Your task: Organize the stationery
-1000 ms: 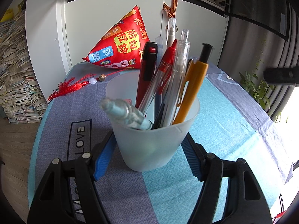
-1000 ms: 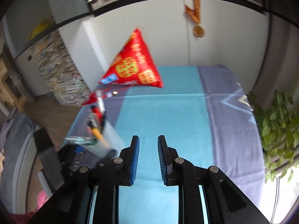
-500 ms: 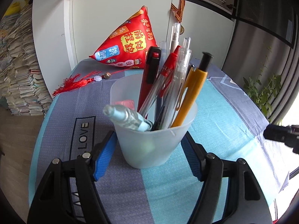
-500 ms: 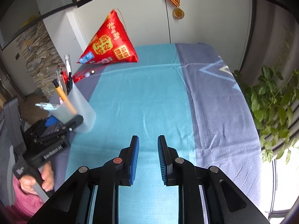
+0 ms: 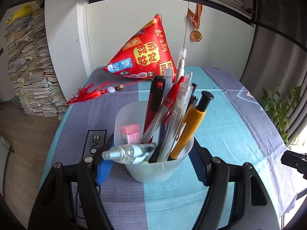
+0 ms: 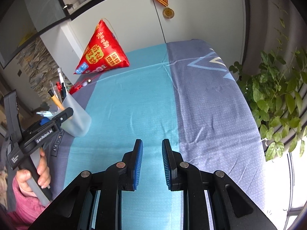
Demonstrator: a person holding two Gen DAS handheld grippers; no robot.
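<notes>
A frosted plastic cup [image 5: 153, 164] stands on the tablecloth, filled with several pens, a yellow pencil [image 5: 190, 130], a red utility knife [image 5: 154, 105], a pink eraser [image 5: 130, 133] and a light-blue tube [image 5: 122, 152]. My left gripper [image 5: 151, 164] is shut on the cup, one blue pad on each side. The cup also shows at the left of the right wrist view [image 6: 76, 117]. My right gripper [image 6: 152, 153] is slightly open and empty above the bare cloth, well right of the cup.
A red triangular pouch [image 5: 145, 55] with a red tassel [image 5: 90, 94] lies at the table's back. White cabinet doors with a medal [image 5: 195, 35] stand behind. Stacked books [image 5: 28, 72] are left, a plant [image 6: 278, 99] right. The table edge [image 5: 278, 174] is near right.
The left gripper and the cup have tilted so I look down into the cup more and the eraser shows. The right gripper swung right, and it has moved lower and nearer the cloth.
</notes>
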